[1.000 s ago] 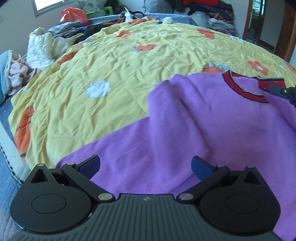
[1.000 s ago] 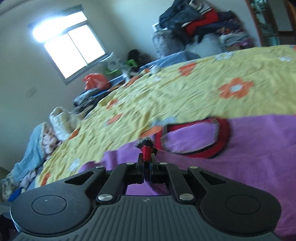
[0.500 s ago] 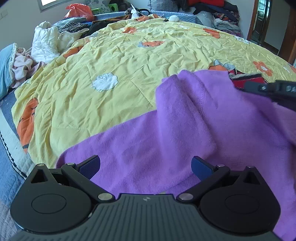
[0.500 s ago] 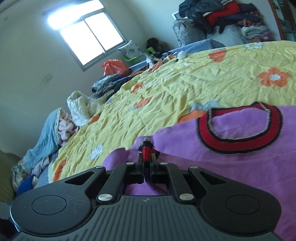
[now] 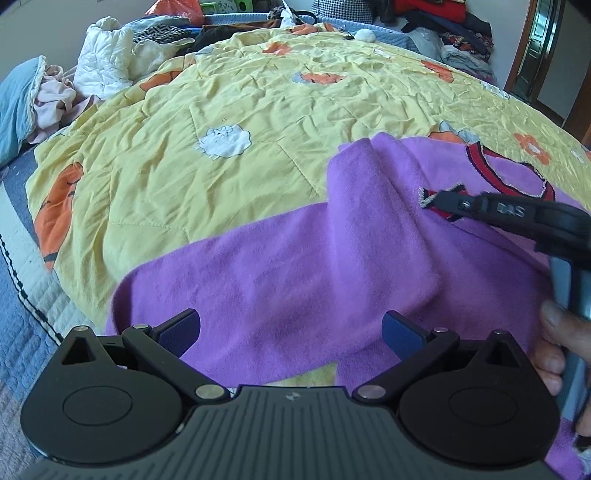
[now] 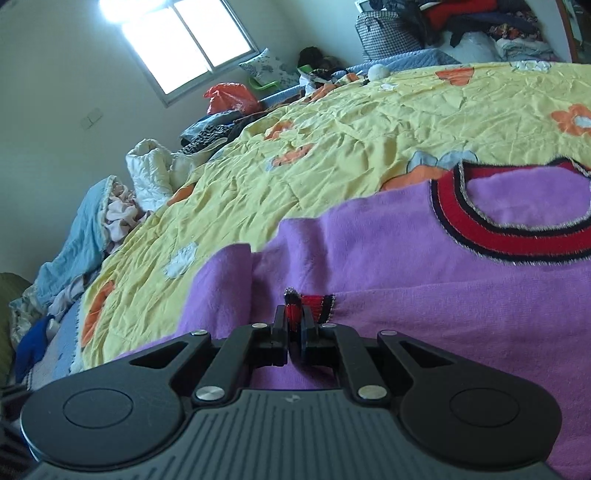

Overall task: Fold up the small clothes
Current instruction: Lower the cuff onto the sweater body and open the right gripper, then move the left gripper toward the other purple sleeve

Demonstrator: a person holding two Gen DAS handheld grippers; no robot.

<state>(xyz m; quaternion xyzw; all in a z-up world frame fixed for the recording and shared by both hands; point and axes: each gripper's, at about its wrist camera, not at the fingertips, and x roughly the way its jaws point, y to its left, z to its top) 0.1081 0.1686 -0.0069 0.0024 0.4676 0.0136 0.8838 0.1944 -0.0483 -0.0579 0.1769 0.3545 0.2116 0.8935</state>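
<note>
A small purple sweater with a red and black collar lies on the yellow floral quilt. My right gripper is shut on the red cuff of a sleeve and holds it over the sweater's body; it also shows in the left wrist view. My left gripper is open and empty, low over the sweater's near left part, with purple cloth between its fingers.
Piles of clothes lie along the quilt's left and far edges. A blue garment hangs at the left side. More clothes are stacked at the back. A doorway stands at the right.
My right gripper has carried the sleeve cuff leftward and down across the sweater's body, folding the sleeve over. My left gripper has stayed open and nearly still.
</note>
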